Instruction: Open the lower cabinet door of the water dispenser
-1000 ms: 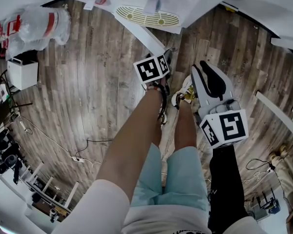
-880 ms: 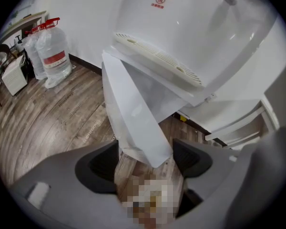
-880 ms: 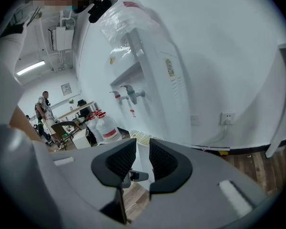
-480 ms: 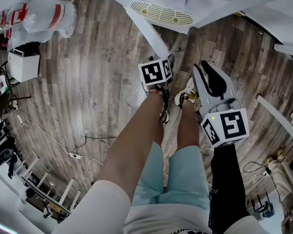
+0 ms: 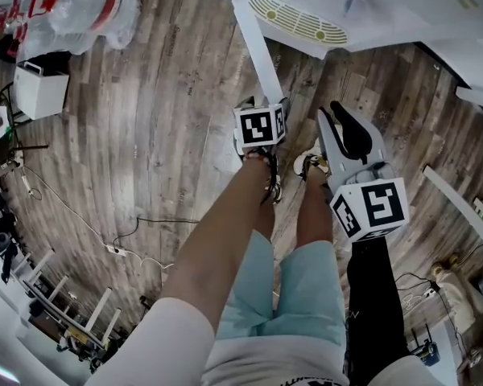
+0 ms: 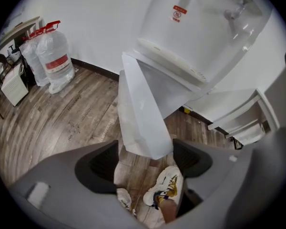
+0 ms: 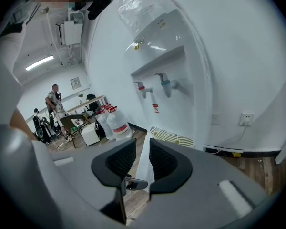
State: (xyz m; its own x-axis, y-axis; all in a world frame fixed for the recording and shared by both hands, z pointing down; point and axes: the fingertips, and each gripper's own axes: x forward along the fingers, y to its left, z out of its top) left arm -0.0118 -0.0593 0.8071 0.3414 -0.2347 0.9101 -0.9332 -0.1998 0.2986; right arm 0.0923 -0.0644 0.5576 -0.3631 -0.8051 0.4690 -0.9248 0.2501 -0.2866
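The white water dispenser [image 5: 362,6] stands at the top of the head view, with its slotted drip tray [image 5: 298,21]. Its lower cabinet door [image 5: 258,47] stands swung out over the wooden floor. My left gripper [image 5: 262,107] is at the door's free end. In the left gripper view, the jaws sit wide apart on either side of the door [image 6: 138,109], and the gripper [image 6: 147,151] is shut on its edge. My right gripper [image 5: 332,111] hovers to the right of the door, apart from it. Its jaws [image 7: 143,151] leave only a narrow slit with nothing in it.
Full water bottles [image 5: 72,10] and a small white box [image 5: 40,91] stand at the left by the wall. Cables [image 5: 105,244] trail over the floor. The person's legs and shoes [image 6: 164,192] are right under the grippers. A person [image 7: 55,99] stands far back.
The door has swung further out from the dispenser with my left gripper on its end. The right gripper has hardly moved.
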